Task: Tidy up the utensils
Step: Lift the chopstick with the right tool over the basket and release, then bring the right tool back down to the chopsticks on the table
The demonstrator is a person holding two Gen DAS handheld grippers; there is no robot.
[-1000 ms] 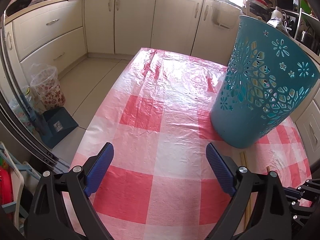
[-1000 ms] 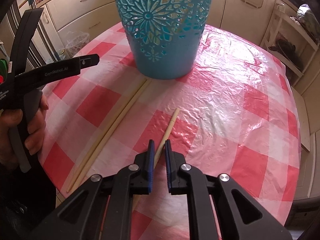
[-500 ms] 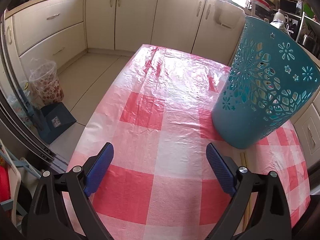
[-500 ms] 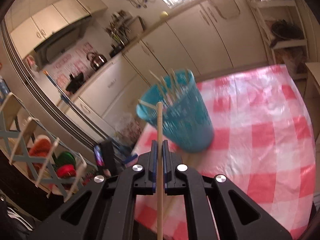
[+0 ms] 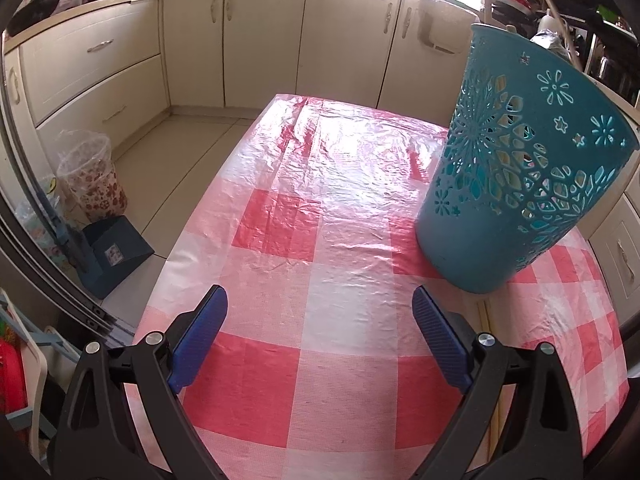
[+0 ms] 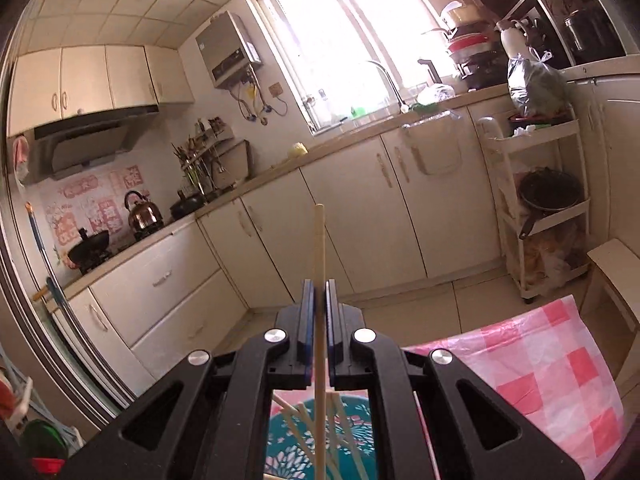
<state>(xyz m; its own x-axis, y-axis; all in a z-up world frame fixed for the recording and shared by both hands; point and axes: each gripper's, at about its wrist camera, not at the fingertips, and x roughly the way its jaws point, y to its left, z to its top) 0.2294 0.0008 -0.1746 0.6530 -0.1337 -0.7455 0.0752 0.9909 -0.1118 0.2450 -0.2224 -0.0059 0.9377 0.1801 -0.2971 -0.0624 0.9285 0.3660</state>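
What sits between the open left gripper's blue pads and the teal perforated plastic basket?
Only bare red-and-white checked tablecloth lies between the left gripper and the teal perforated plastic basket, as the left wrist view shows.

Left tool (image 5: 318, 336) is angled down with jaws spread wide, nothing between them; right tool (image 6: 319, 308) is near level, clamped on a chopstick (image 6: 319, 264).

Pretty standard small kitchen: cream cabinet doors with metal handles (image 6: 400, 168) fill the middle of the frame, a bright overexposed window (image 6: 340, 36) sits top centre, beige floor tiles (image 5: 176, 148) show at left, and a white tiered storage rack (image 6: 544, 208) stands on the right.
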